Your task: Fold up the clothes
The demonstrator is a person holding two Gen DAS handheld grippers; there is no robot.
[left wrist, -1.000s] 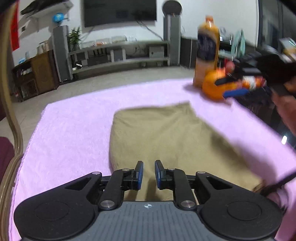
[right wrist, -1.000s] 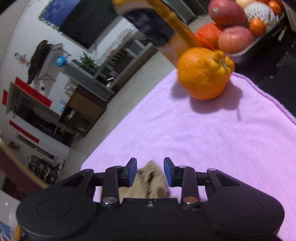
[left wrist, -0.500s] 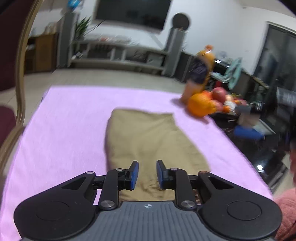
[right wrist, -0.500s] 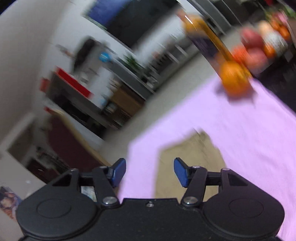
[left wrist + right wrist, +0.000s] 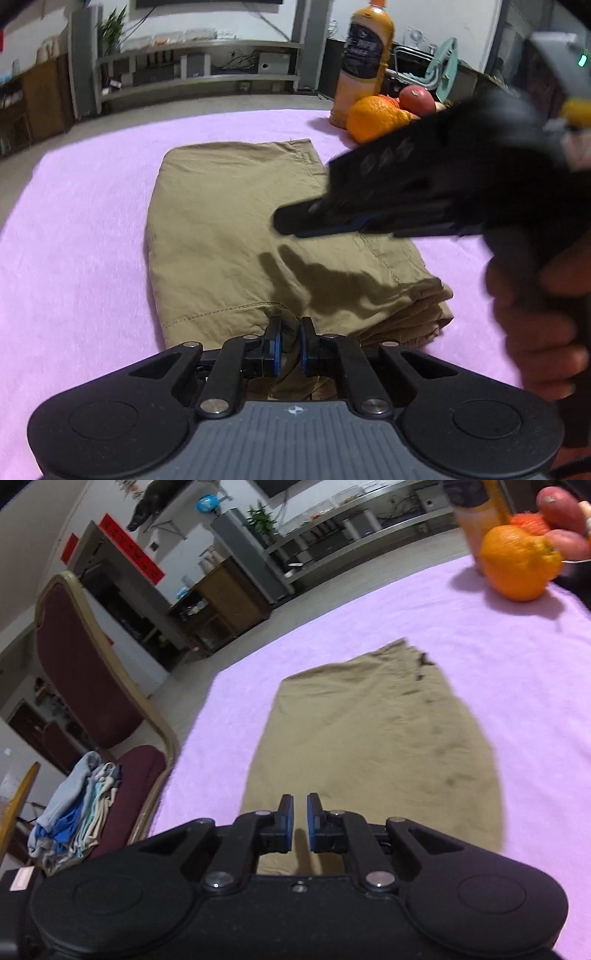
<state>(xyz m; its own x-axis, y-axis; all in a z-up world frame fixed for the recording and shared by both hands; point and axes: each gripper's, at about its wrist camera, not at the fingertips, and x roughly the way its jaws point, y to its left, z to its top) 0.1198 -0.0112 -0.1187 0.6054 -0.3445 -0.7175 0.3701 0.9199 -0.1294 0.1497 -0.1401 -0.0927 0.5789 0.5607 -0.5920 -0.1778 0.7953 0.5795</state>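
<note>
Folding is partly done: a khaki cotton garment (image 5: 236, 229), probably trousers or shorts, lies as a flat, layered rectangle in the middle of a desk covered with a fluffy lilac blanket (image 5: 74, 229). The left tongs (image 5: 289, 341) sit at the near edge of the garment, where the stacked layers show. Their blue-padded jaws have just been closing and now stand nearly together, with a bunched fold of khaki cloth pinched between them. The right tongs (image 5: 300, 821), held in a person's hand (image 5: 535, 314), hover above the right half of the garment, pointing across it. Their jaws have also just been closing and stand almost together, with a narrow gap and nothing between them; the cloth lies beneath, apart.

Judging by this, the step in hand is taking hold of the near edge for another fold. The next move likely calls for the right tongs to open and grip the near right corner, so both lift evenly toward the far edge. A large orange (image 5: 517, 565) and a tall juice bottle (image 5: 365, 62) stand at the far right corner, well apart.
</note>
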